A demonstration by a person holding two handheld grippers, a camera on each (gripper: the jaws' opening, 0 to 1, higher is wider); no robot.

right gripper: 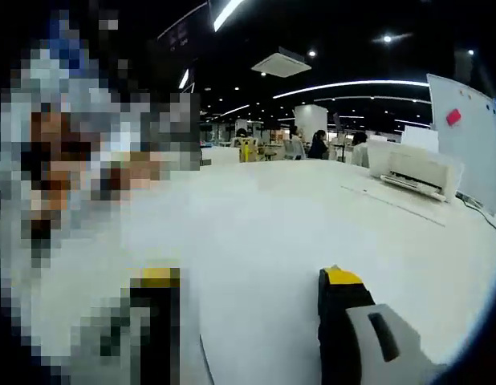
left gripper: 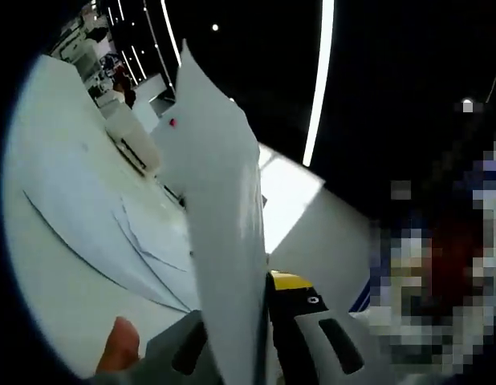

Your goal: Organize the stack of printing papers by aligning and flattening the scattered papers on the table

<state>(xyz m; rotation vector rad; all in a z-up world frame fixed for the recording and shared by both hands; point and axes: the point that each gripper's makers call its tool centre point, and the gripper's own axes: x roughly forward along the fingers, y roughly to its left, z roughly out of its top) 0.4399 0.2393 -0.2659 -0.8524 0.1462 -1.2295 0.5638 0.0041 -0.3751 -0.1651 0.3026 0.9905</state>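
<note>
Left claw (left gripper: 260,321) pinches a curling white sheet (left gripper: 220,208) rising toward twelve o'clock above scattered papers (left gripper: 144,233); right claw (right gripper: 252,309) gapes wide, holding nothing.

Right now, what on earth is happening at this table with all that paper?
A person is tidying loose printer paper with a clamp-like gripper in each hand. The left gripper is shut on a sheet of paper, holding it up off the white table, where more sheets lie fanned out. The right gripper is open over a bare part of the table, holding nothing. A printer sits further back.
</note>
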